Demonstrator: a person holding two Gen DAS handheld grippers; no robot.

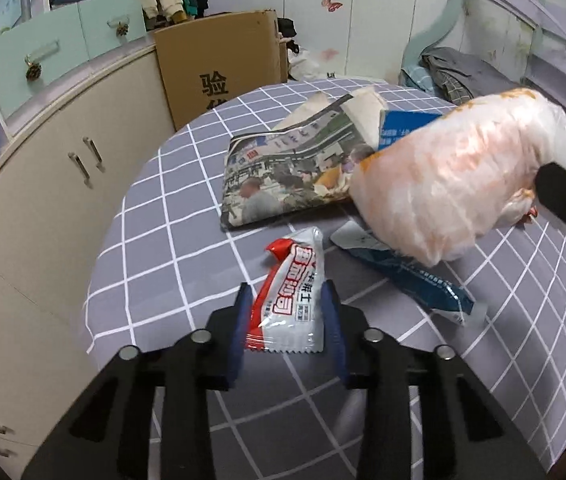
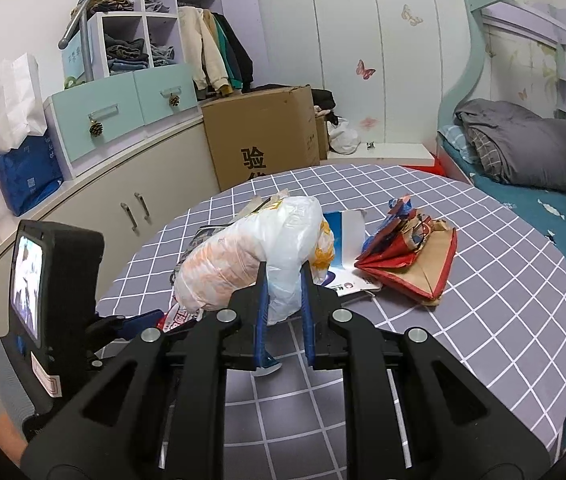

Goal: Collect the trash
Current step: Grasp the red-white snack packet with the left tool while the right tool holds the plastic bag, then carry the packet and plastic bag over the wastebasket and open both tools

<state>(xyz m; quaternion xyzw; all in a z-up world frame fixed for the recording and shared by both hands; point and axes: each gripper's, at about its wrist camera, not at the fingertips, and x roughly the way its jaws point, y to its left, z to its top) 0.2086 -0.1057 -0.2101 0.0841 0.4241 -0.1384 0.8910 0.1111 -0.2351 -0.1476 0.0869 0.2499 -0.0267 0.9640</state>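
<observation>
My left gripper (image 1: 287, 300) straddles a red-and-white snack wrapper (image 1: 287, 300) that lies on the grey checked tablecloth (image 1: 155, 236); the blue pads sit at its two sides, and contact is unclear. My right gripper (image 2: 283, 280) is shut on a white and orange plastic bag (image 2: 251, 260) and holds it above the table; the bag also shows in the left wrist view (image 1: 459, 176). A folded newspaper (image 1: 287, 176) and a blue wrapper (image 1: 415, 276) lie under and beside the bag.
Crumpled red and brown paper (image 2: 415, 256) and a blue-white carton (image 2: 347, 240) lie right of the bag. A cardboard box (image 2: 259, 132) and beige cabinets (image 1: 43, 184) stand at the left. A bed (image 2: 523, 152) is at the right.
</observation>
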